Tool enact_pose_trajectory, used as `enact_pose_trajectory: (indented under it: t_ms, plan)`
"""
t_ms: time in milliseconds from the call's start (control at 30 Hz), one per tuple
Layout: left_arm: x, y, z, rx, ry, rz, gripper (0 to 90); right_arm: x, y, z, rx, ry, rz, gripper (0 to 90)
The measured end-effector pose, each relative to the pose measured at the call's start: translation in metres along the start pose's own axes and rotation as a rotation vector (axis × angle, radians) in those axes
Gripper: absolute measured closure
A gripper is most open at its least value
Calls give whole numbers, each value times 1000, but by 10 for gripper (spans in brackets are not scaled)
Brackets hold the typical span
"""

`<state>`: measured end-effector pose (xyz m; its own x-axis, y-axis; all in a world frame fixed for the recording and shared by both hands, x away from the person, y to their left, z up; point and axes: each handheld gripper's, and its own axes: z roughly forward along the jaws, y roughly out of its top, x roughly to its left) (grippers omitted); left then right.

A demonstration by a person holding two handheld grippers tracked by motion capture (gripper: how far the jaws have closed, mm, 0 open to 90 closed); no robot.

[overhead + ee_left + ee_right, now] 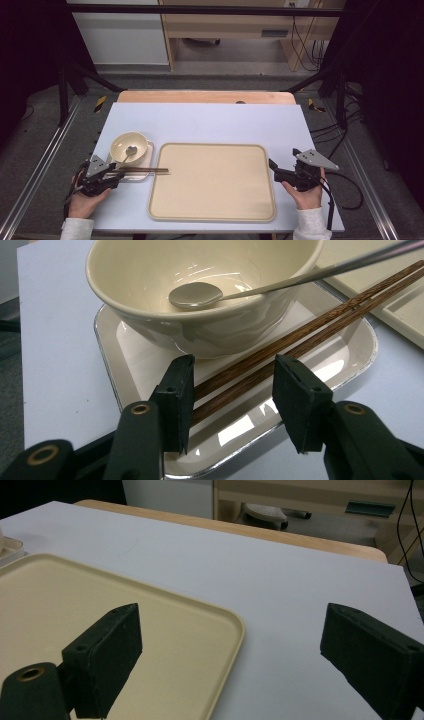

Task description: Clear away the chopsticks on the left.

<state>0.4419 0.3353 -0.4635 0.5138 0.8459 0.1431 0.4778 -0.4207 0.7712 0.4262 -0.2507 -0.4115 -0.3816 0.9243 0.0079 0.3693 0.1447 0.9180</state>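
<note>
The cream bowl (200, 295) sits on the small white tray (125, 365), a metal spoon (196, 295) resting inside it with its handle over the rim. Just in front of the bowl, the brown chopsticks (280, 350) lie across that tray. The left gripper (232, 390) straddles them, jaws half open, one pad touching, no grip. Right of the bowl, the big beige tray (212, 182) lies bare; the right gripper (230, 660) gapes wide over its corner, holding nothing.
</note>
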Motion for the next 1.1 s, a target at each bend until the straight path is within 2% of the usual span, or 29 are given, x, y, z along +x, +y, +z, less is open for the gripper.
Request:
enact_pose_trajectory:
  t_ms: [267,467,800,1100]
  plan:
    - [-1,-1,1,40,-7,9,570,-1,0,-1,-5,-1,5,104]
    - [-1,-1,1,46,-11,8,587,-1,0,-1,0,-1,1,106]
    - [-3,0,-3,56,-32,27,695,-2,0,-1,0,-1,4,111]
    - [-5,1,-5,65,-32,37,742,-2,0,-1,-1,-2,5,112]
